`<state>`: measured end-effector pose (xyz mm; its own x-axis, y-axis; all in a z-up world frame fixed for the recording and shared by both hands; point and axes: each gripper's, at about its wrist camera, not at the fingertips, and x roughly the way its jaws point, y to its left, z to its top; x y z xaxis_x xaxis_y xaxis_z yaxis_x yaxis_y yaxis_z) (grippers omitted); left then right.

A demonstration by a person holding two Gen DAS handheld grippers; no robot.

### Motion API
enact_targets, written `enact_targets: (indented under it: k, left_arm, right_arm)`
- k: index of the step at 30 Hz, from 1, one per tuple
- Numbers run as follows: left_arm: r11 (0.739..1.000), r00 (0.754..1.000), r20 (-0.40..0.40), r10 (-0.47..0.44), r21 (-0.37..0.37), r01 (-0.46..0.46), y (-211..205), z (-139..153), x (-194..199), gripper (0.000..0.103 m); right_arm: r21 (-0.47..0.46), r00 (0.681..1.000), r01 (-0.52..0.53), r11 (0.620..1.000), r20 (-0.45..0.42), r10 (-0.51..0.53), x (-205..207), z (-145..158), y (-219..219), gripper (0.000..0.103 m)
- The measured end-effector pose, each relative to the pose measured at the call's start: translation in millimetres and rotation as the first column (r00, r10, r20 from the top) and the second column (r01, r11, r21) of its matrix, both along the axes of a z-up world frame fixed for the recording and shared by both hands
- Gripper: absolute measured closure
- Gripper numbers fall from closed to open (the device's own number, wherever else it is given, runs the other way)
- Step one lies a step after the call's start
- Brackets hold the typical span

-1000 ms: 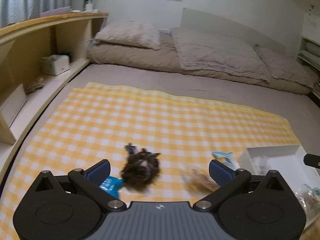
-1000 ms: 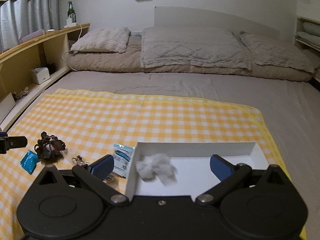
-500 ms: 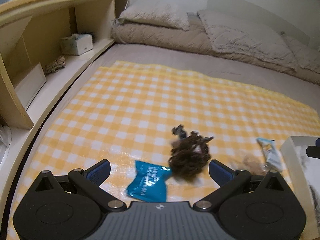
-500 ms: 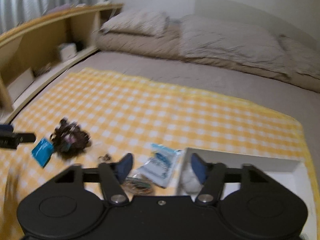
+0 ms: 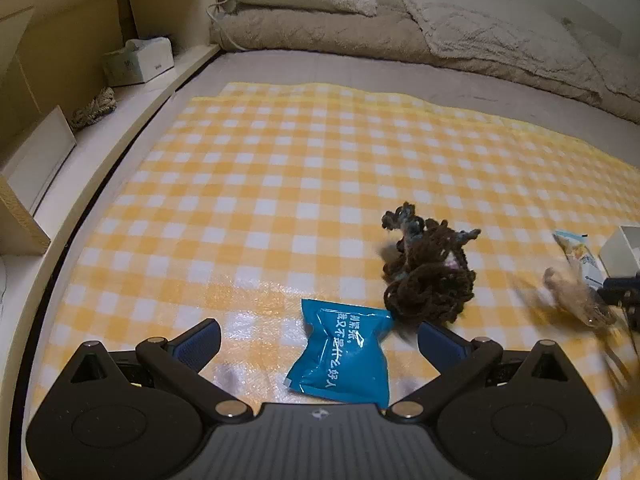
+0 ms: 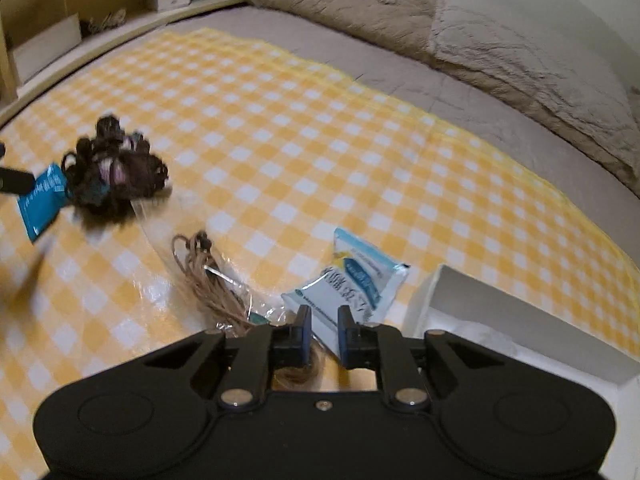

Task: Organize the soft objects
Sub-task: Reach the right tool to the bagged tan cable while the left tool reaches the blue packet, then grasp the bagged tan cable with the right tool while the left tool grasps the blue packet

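The teal packet (image 5: pixel 344 354), judged light, soft and slippery, is seen lying on the checked cloth (image 5: pixel 280 184) between the wide-spread left tongs (image 5: pixel 318 336), best pinched at its middle, while the right tongs (image 6: pixel 323 330) are closing over the pale packet (image 6: pixel 352 284).

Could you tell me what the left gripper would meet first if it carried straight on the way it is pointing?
Most likely the blue packet, lying on the checked cloth between the left gripper's open jaws; depth is uncertain.
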<state>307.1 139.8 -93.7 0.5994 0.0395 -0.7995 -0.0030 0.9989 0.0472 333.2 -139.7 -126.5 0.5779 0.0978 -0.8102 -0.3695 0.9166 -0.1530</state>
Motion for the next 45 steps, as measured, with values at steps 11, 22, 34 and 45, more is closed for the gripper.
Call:
enact_targets:
  k: [11,22,34,45]
  left_arm:
    - [0.999,0.999,-0.025,-0.036,-0.010,0.036,-6.8,-8.3,6.5,0.000]
    - [0.999,0.997,-0.058,-0.051,-0.009,0.051,-6.9,-11.1,5.8,0.000]
    - [0.996,0.993,-0.075,-0.087,-0.017,0.086,-12.8,-13.2,8.7,0.000]
    - [0.995,0.994,-0.086,-0.073,-0.075,0.066,-10.1,-13.8,10.7,0.000]
  right_arm:
    - [0.042,0.974,-0.185,0.982,-0.126,0.188,-19.8,-9.0,23.9,0.090]
    - [0.176,0.943,-0.306,0.936,-0.075,0.323,-37.8,18.1,37.8,0.076]
    - [0.128,0.893,-0.297,0.946,-0.313,0.323,-43.3,-5.8,51.5,0.054]
    - [0.225,0.852,-0.435,0.872,-0.212,0.479,-65.6,7.3,45.1,0.038]
